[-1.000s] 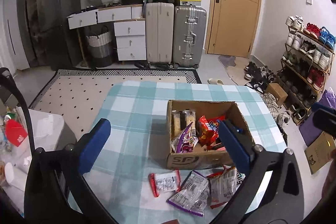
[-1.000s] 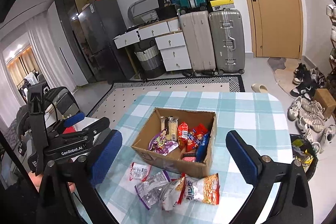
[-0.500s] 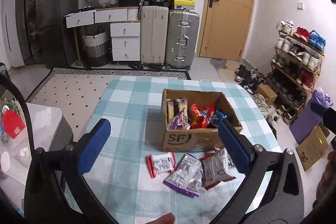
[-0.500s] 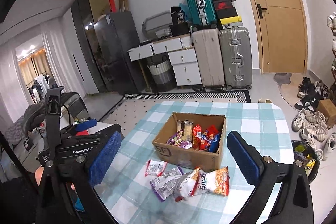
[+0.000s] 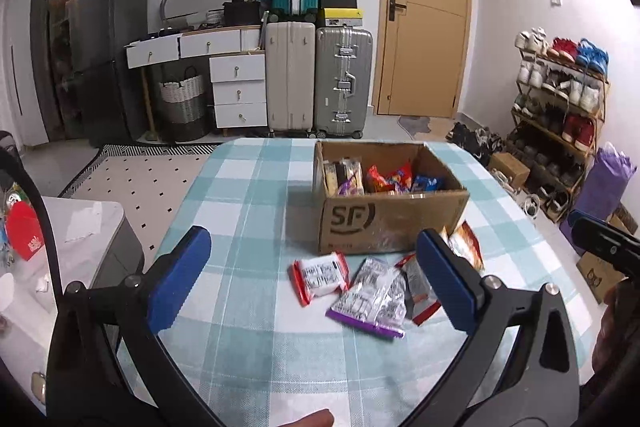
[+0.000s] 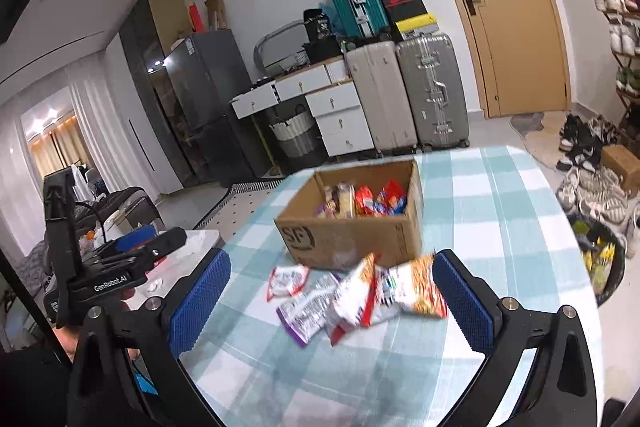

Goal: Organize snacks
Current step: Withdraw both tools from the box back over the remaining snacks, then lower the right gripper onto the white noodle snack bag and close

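Observation:
An open cardboard box (image 5: 390, 223) marked SF stands on the checked table (image 5: 248, 195) and holds several snack packs (image 5: 384, 179). In front of it lie loose packs: a red-edged white one (image 5: 320, 277), a purple-edged silver one (image 5: 370, 301) and an orange one (image 5: 466, 245). My left gripper (image 5: 314, 285) is open and empty, held above the table's near side. In the right wrist view the box (image 6: 352, 219) and the loose packs (image 6: 352, 301) show too. My right gripper (image 6: 332, 303) is open and empty, near the packs.
Suitcases (image 5: 320, 79), a white drawer unit (image 5: 236, 87) and a door (image 5: 424, 11) stand behind the table. A shoe rack (image 5: 560, 115) is at the right. A low grey side table (image 5: 80, 239) sits left of the table.
Both grippers have pulled back and lowered toward the table's near edge, so the box and loose packs now sit farther ahead. Both stay open and empty.

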The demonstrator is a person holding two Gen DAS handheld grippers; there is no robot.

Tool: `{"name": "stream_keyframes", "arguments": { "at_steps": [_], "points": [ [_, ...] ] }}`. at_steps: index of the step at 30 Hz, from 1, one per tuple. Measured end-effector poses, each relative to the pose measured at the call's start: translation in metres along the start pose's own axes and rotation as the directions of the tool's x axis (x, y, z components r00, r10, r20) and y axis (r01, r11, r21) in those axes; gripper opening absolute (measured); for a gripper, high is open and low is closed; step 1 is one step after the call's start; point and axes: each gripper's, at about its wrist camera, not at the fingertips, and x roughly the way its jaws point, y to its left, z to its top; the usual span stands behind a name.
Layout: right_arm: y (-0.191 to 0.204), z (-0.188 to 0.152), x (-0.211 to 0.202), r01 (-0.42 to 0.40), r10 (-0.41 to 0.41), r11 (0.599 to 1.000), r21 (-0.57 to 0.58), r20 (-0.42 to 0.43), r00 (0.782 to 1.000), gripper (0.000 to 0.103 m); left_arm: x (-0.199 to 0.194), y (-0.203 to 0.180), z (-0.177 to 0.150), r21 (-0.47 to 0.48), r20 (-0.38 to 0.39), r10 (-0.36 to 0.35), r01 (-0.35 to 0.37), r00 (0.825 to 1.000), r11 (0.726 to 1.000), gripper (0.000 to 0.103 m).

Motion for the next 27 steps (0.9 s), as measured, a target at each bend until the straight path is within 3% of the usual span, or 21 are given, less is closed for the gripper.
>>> {"name": "stream_keyframes", "arguments": {
  "at_steps": [9, 17, 24, 26, 27],
  "points": [
    [-0.024, -0.038, 0.031, 0.031, -0.031, 1.000, -0.001, -0.079, 0.996, 0.103, 0.044, -0.004, -0.039, -0.009, -0.096, -0.060, 0.060, 0.994, 0.998, 0.102],
    [-0.036, -0.046, 0.052, 0.003, 0.004, 0.998, 0.060, -0.122, 0.992, 0.103, 0.075, -0.014, -0.055, 0.002, -0.141, -0.117, 0.118, 0.983, 0.993, 0.102],
    [-0.039, -0.048, 0.099, -0.036, 0.054, 0.995, 0.095, -0.199, 0.979, 0.102, 0.114, -0.027, -0.064, 0.032, -0.214, -0.153, 0.164, 0.965, 0.986, 0.102],
    [-0.039, -0.048, 0.113, -0.056, 0.077, 0.993, 0.102, -0.221, 0.972, 0.098, 0.124, -0.028, -0.066, 0.041, -0.228, -0.162, 0.175, 0.960, 0.984, 0.101],
    [-0.039, -0.048, 0.120, -0.064, 0.088, 0.992, 0.106, -0.235, 0.968, 0.091, 0.128, -0.029, -0.067, 0.045, -0.232, -0.164, 0.179, 0.959, 0.983, 0.101]
  ]
}}
